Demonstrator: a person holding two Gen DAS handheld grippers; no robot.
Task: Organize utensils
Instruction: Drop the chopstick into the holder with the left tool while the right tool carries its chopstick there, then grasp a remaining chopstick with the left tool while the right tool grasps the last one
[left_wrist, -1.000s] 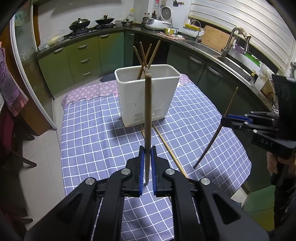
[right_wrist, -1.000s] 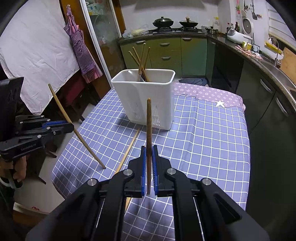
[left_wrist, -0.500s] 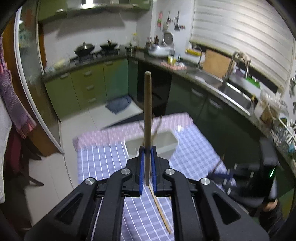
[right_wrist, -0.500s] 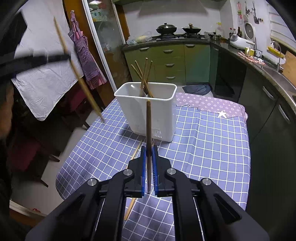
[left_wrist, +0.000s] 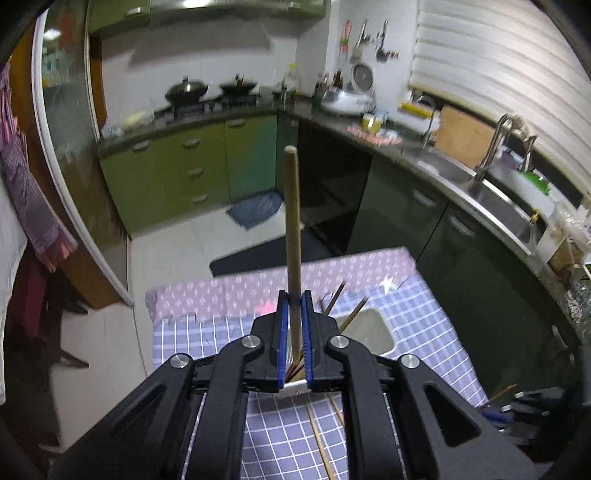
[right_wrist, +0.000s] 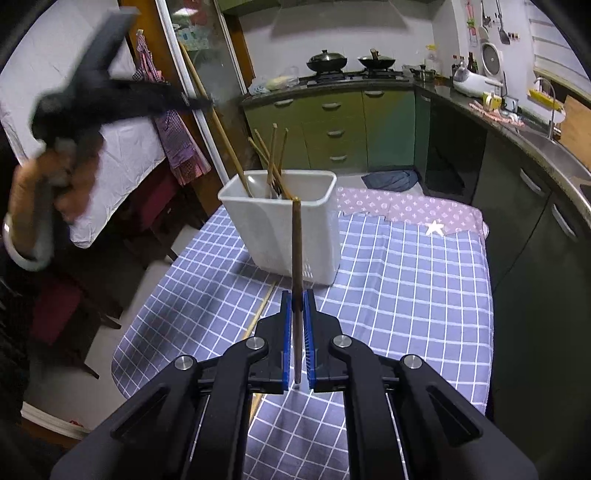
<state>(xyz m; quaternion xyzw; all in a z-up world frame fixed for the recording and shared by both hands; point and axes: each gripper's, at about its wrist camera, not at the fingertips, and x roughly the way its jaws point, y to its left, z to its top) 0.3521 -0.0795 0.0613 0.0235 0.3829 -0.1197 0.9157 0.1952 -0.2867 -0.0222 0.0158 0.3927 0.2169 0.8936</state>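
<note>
Over the checked tablecloth (right_wrist: 406, 288), both tongs (left_wrist: 294, 328) (right_wrist: 296, 328) clamp chopsticks (left_wrist: 293, 229) (right_wrist: 296, 258); the white holder (right_wrist: 284, 225) hides the left's tip.

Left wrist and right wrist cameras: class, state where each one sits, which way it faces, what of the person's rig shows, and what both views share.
Left wrist: rides the left tongs, high above the white bin, facing the stove wall; its own black fingers clamp a chopstick.
Right wrist: rides the right tongs, lower, facing the bin across the checked cloth; it clamps its own chopstick, and the left tongs appear blurred upper left.
Shared: bin, cloth, green cabinets.
</note>
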